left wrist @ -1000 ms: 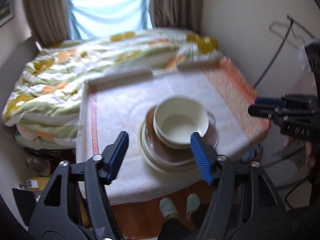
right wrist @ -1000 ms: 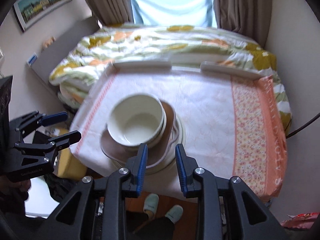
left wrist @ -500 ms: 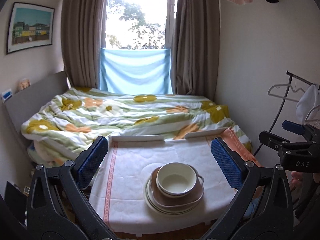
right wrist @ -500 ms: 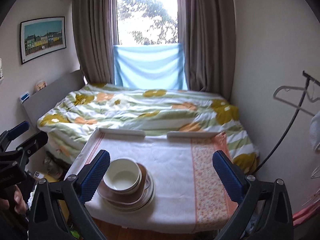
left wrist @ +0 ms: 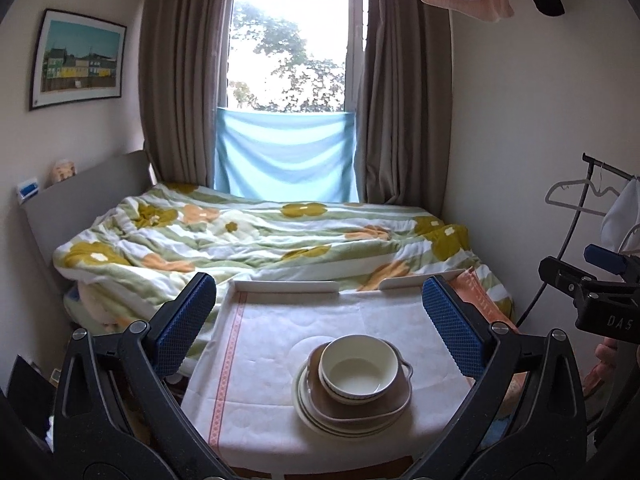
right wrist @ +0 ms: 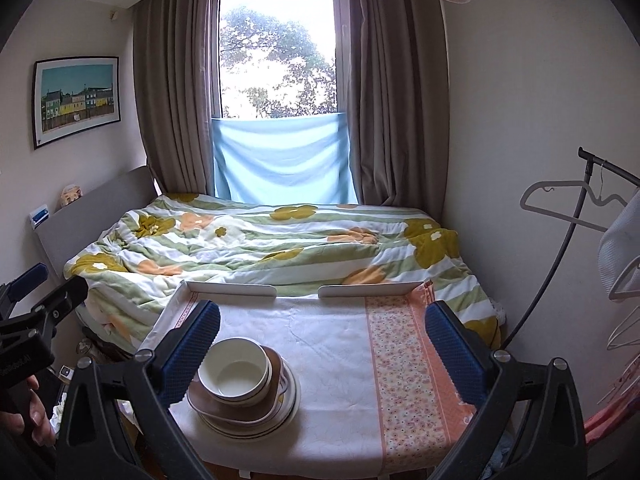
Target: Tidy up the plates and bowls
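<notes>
A cream bowl (left wrist: 357,372) (right wrist: 235,376) tops one stack with a brown plate (left wrist: 394,398) (right wrist: 200,397) and round cream plates (left wrist: 304,408) (right wrist: 294,398) under it. The stack stands near the front edge of the cloth-covered table (left wrist: 280,344) (right wrist: 336,352). My left gripper (left wrist: 318,300) is open, raised and back from the stack, with nothing between its blue pads; it also shows at the left edge (right wrist: 40,300). My right gripper (right wrist: 322,320) is open and just as bare, with the stack low on its left; it also shows at the right edge (left wrist: 588,280).
A bed with a flowered quilt (left wrist: 248,240) lies right behind the table, under a curtained window. A clothes rack with hangers (right wrist: 576,208) stands on the right by the wall. An orange patterned strip (right wrist: 404,360) covers the table's right side. A hand (right wrist: 36,412) holds the left gripper.
Both grippers went from narrow and close above the stack to wide open. They rose and tipped up, so the stack now looks small and low. Little differs over the last half second.
</notes>
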Demonstrator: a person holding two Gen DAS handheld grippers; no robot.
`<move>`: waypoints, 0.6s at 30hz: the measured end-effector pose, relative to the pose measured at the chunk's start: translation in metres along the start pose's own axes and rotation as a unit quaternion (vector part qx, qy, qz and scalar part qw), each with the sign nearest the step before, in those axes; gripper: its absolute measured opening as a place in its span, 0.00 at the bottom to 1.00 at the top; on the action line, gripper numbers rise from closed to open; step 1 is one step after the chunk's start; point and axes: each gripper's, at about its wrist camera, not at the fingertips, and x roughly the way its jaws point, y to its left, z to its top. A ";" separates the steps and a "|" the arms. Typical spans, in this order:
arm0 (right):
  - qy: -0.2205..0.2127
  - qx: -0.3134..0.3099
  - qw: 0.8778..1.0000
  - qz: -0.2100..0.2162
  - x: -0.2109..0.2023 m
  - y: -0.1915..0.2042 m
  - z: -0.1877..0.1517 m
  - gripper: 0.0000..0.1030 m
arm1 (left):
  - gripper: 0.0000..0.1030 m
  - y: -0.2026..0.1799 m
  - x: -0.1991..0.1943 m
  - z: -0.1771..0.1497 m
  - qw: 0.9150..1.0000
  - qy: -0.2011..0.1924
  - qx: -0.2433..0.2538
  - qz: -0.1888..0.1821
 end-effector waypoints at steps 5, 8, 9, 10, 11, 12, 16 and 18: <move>-0.003 0.000 1.000 -0.008 -0.001 -0.001 0.001 0.99 | 1.00 -0.002 0.001 0.001 1.000 -0.003 0.004 -0.002; -0.003 0.003 1.000 -0.009 -0.001 -0.001 0.003 0.99 | 1.00 -0.003 0.002 0.002 1.000 -0.002 0.007 -0.002; -0.004 0.004 1.000 -0.009 -0.001 -0.001 0.003 0.99 | 1.00 -0.004 0.001 0.002 1.000 -0.003 0.006 -0.002; -0.005 0.003 1.000 -0.010 -0.001 -0.001 0.003 0.99 | 1.00 -0.004 0.001 0.003 1.000 -0.004 0.007 -0.002; -0.005 0.004 1.000 -0.010 -0.001 -0.001 0.003 0.99 | 1.00 -0.005 0.002 0.003 1.000 -0.005 0.008 -0.002; -0.005 0.004 1.000 -0.010 -0.001 -0.001 0.003 0.99 | 1.00 -0.005 0.002 0.004 1.000 -0.005 0.009 -0.002; -0.006 0.005 1.000 -0.008 0.000 -0.002 0.004 0.99 | 1.00 -0.005 0.002 0.004 1.000 -0.007 0.013 -0.001; -0.007 0.005 1.000 -0.008 0.000 -0.002 0.005 0.99 | 1.00 -0.005 0.001 0.004 1.000 -0.008 0.013 -0.001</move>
